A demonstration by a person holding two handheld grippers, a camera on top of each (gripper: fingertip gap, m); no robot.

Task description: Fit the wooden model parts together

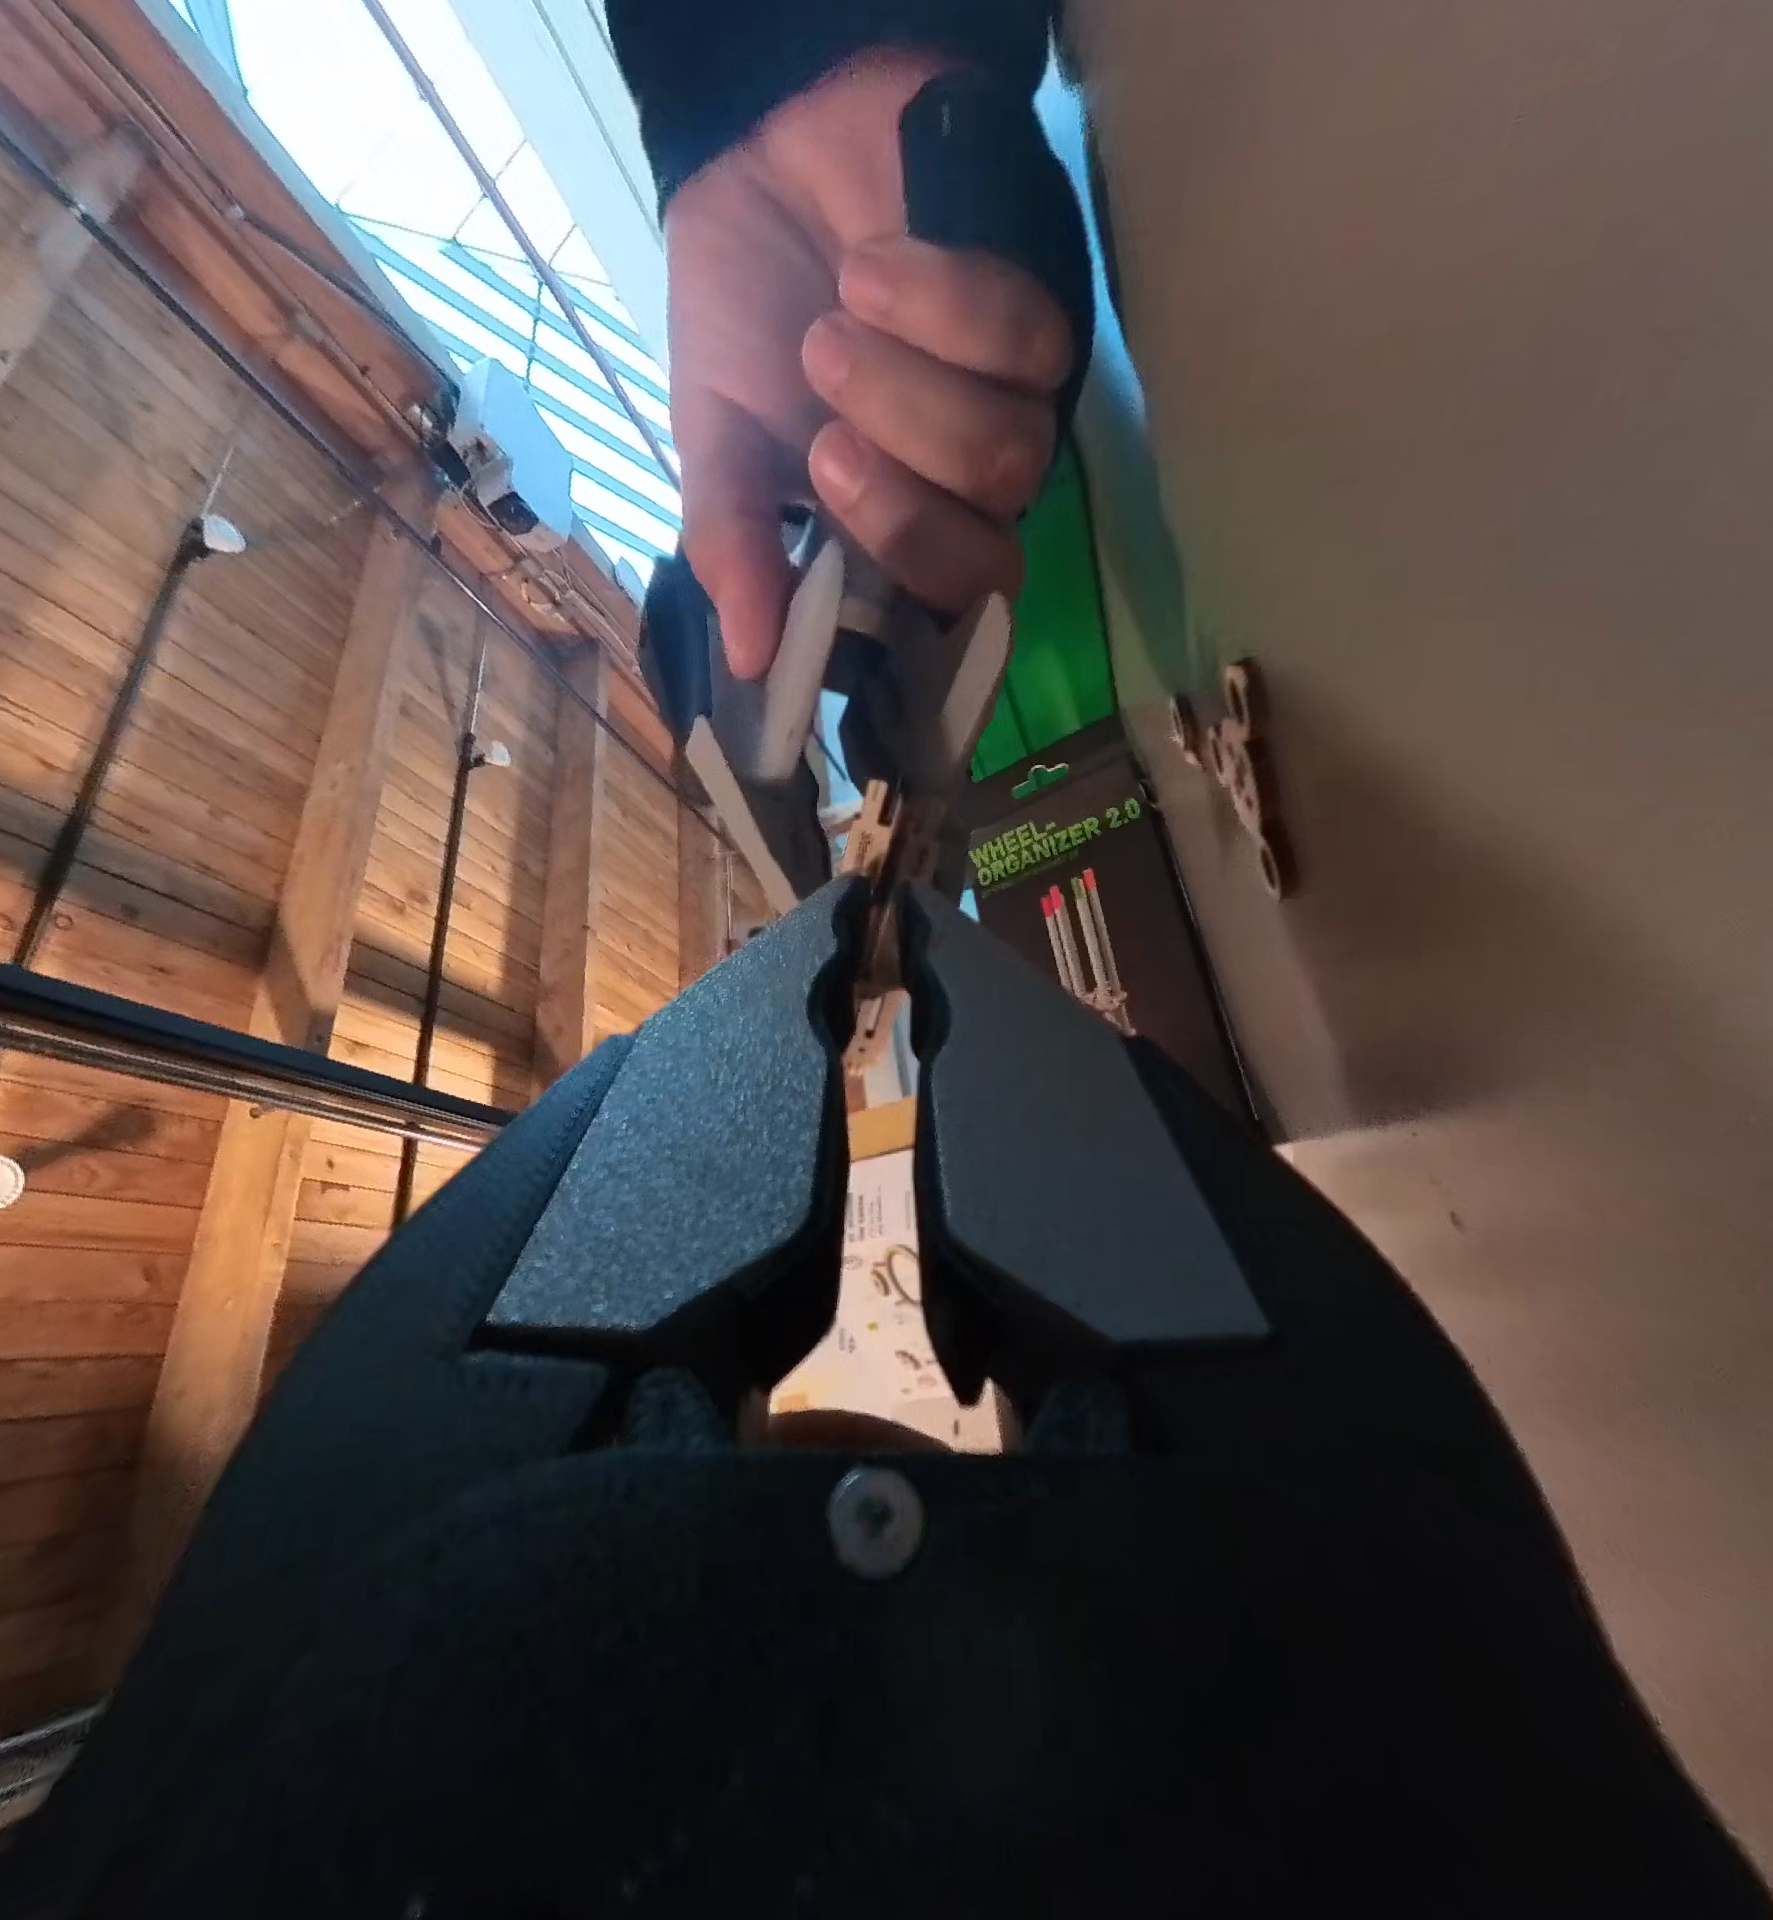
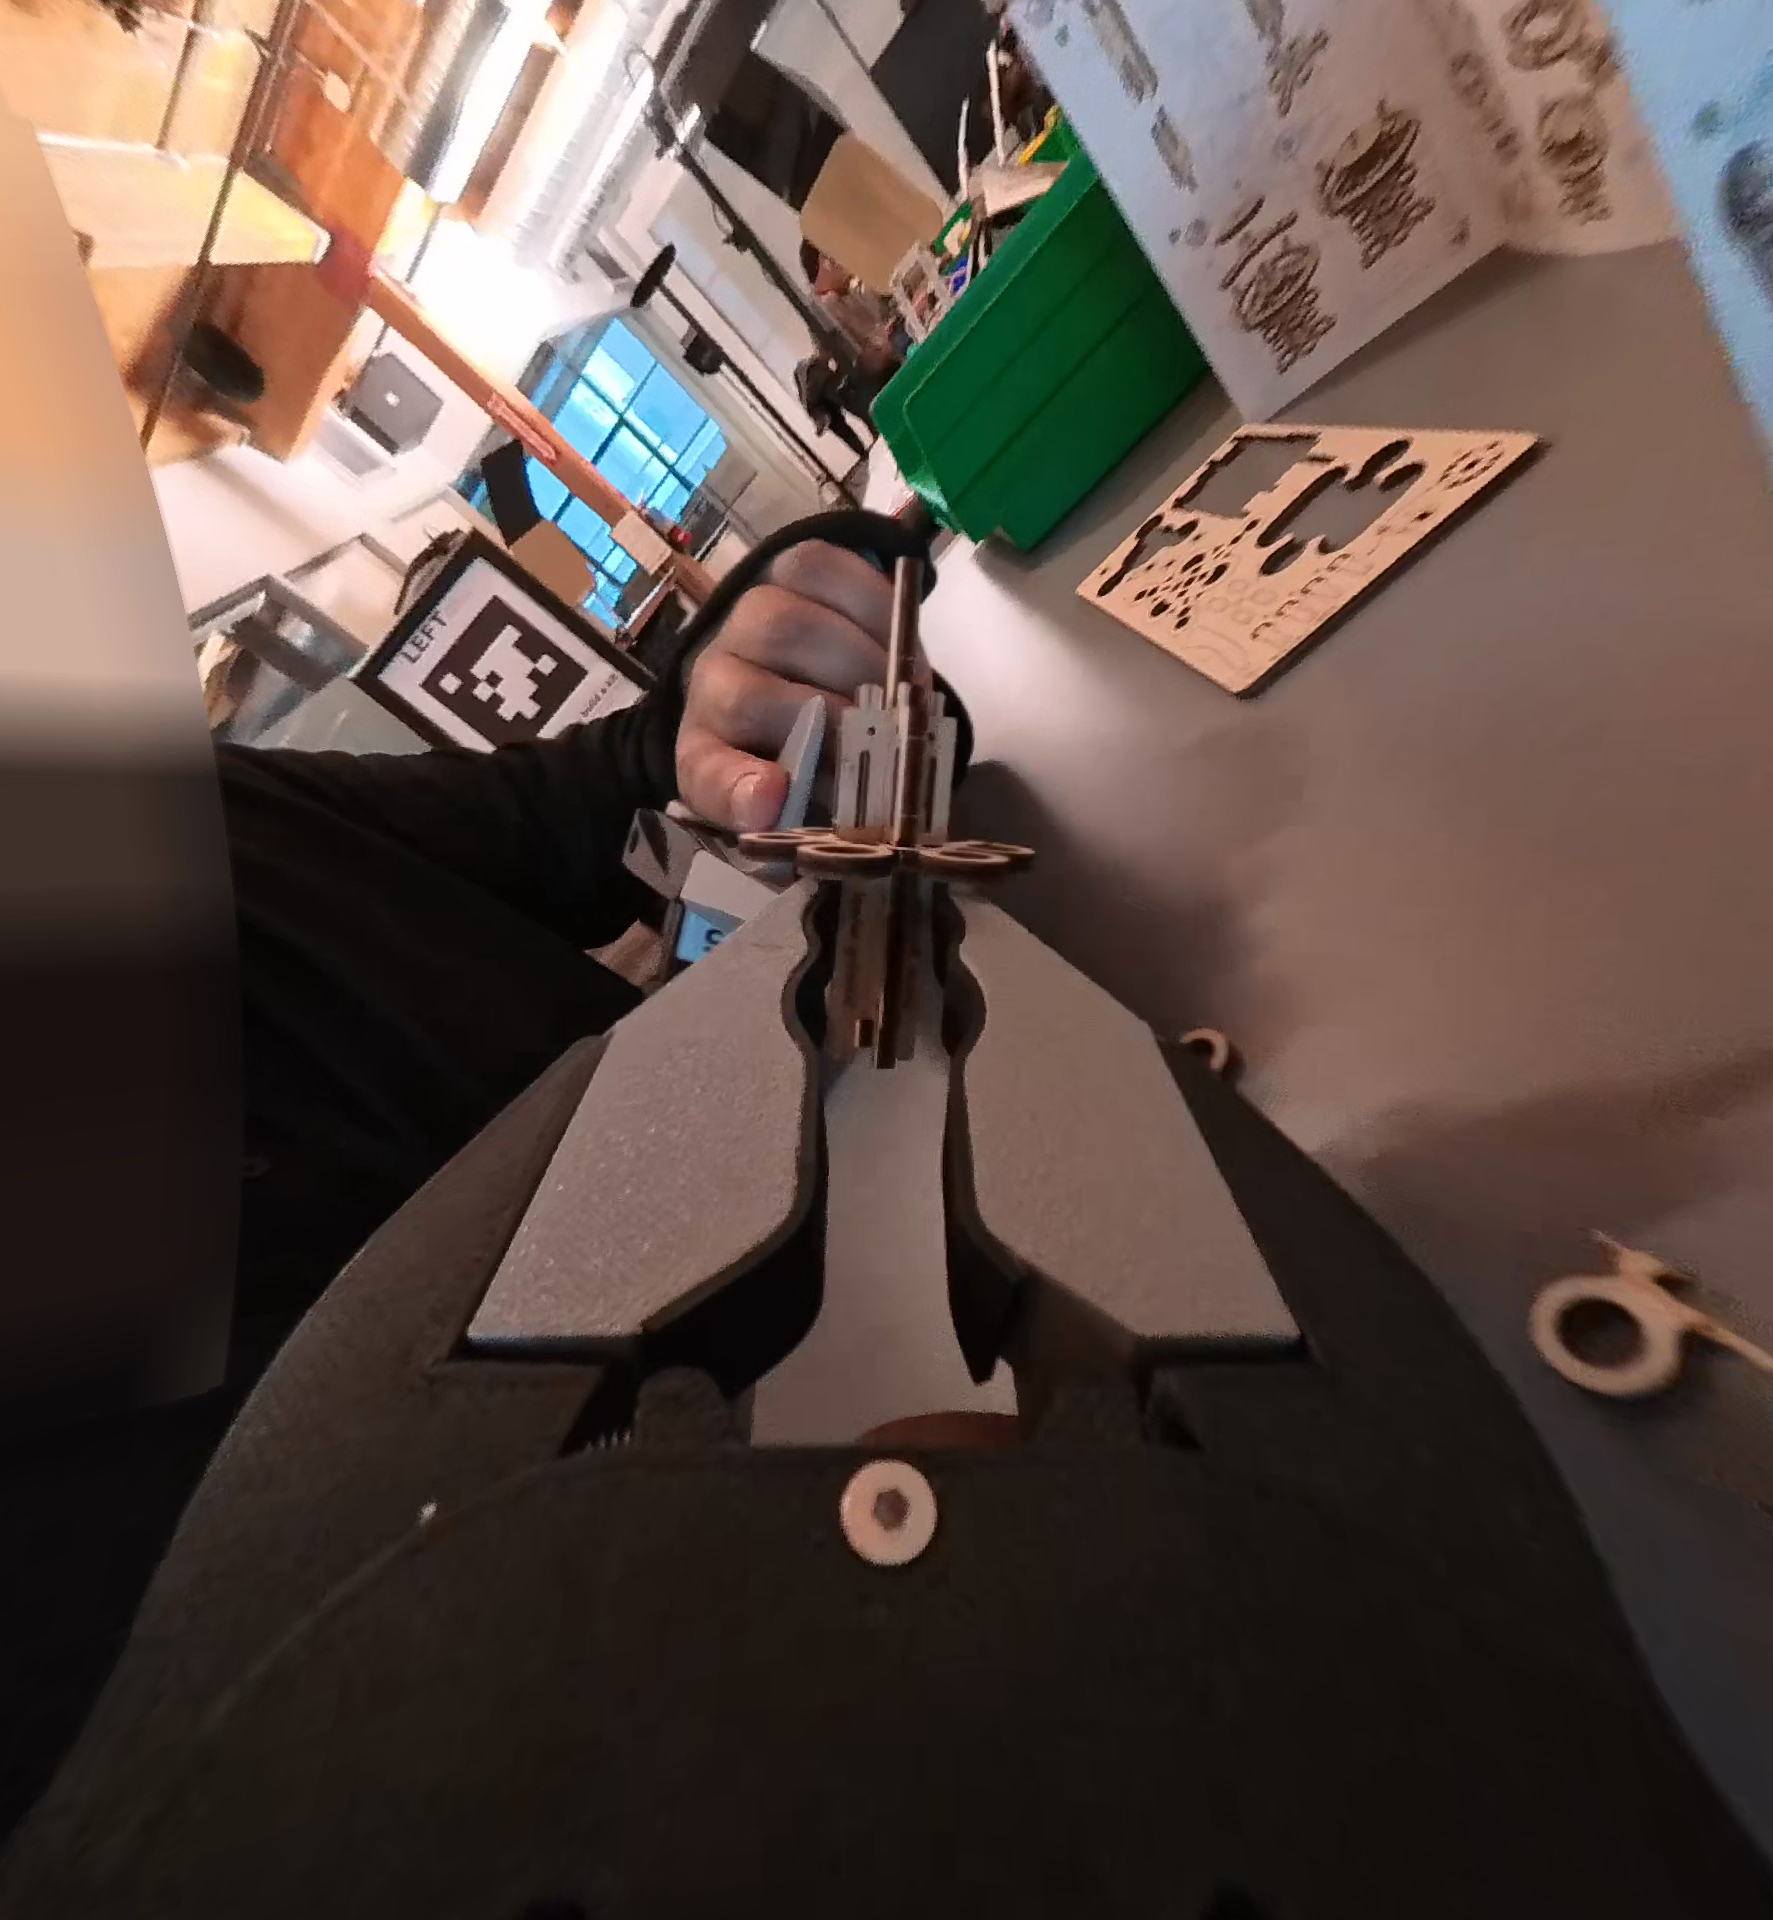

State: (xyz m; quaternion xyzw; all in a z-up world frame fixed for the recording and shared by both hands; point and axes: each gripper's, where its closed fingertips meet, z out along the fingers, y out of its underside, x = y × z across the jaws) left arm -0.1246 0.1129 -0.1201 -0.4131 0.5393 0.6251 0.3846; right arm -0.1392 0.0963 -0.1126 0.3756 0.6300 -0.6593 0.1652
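Note:
In the left wrist view my left gripper is shut on a thin wooden model part, seen edge-on. Just beyond it the right gripper, held by a hand, pinches another wooden piece that touches mine. In the right wrist view my right gripper is shut on a slotted wooden assembly with a flower-shaped disc across it and notched plates above. The left gripper's pale finger and a hand sit right behind these plates.
On the grey table lie a punched-out wooden sheet, a green bin, a printed sheet, a loose ring part and a smaller ring. Another wooden part shows in the left wrist view. Less than 4 cm separates the two grippers' tips.

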